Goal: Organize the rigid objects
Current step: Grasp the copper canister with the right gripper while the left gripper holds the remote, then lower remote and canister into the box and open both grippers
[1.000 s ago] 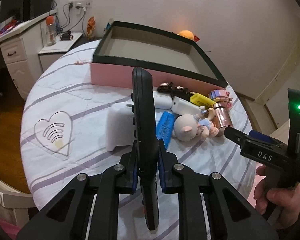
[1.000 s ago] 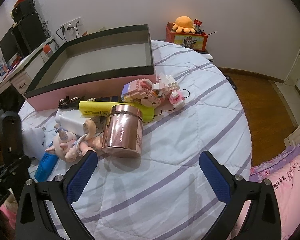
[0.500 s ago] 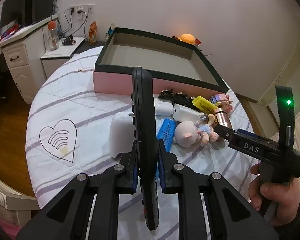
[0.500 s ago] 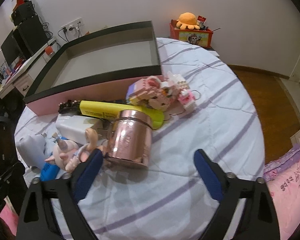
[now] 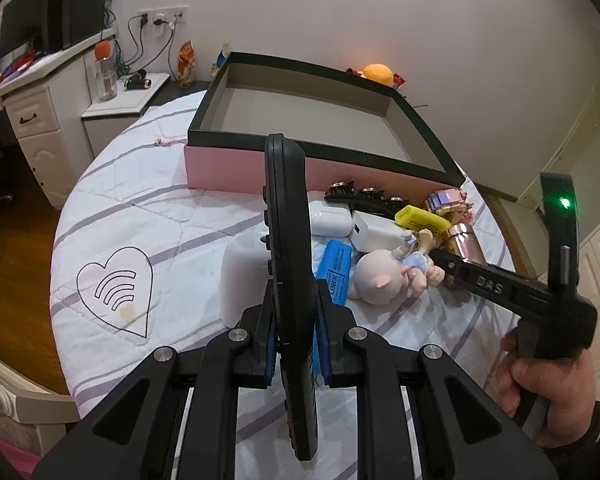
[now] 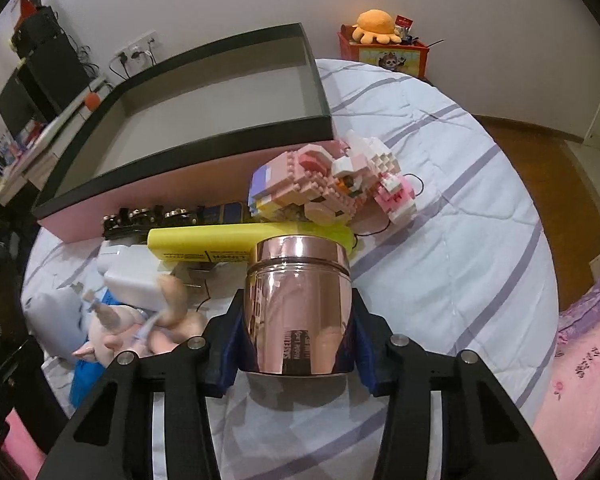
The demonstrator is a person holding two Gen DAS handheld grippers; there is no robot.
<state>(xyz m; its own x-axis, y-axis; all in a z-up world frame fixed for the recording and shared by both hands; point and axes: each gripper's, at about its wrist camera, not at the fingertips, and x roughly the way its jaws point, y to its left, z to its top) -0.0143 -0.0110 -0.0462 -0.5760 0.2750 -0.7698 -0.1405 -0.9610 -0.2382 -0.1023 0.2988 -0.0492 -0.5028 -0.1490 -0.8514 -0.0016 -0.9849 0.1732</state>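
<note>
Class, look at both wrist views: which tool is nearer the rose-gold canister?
Right. The right tool has its fingers either side of the rose-gold canister; the left tool holds a black remote apart from it.

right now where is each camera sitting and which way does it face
Left wrist: behind the left tongs, shut on a black remote, facing the pink box; the right hand shows.
Right wrist: behind the right tongs, closed around the rose-gold tin, facing the same box; no hand shows.
Shared: box, tin, doll, yellow highlighter.
</note>
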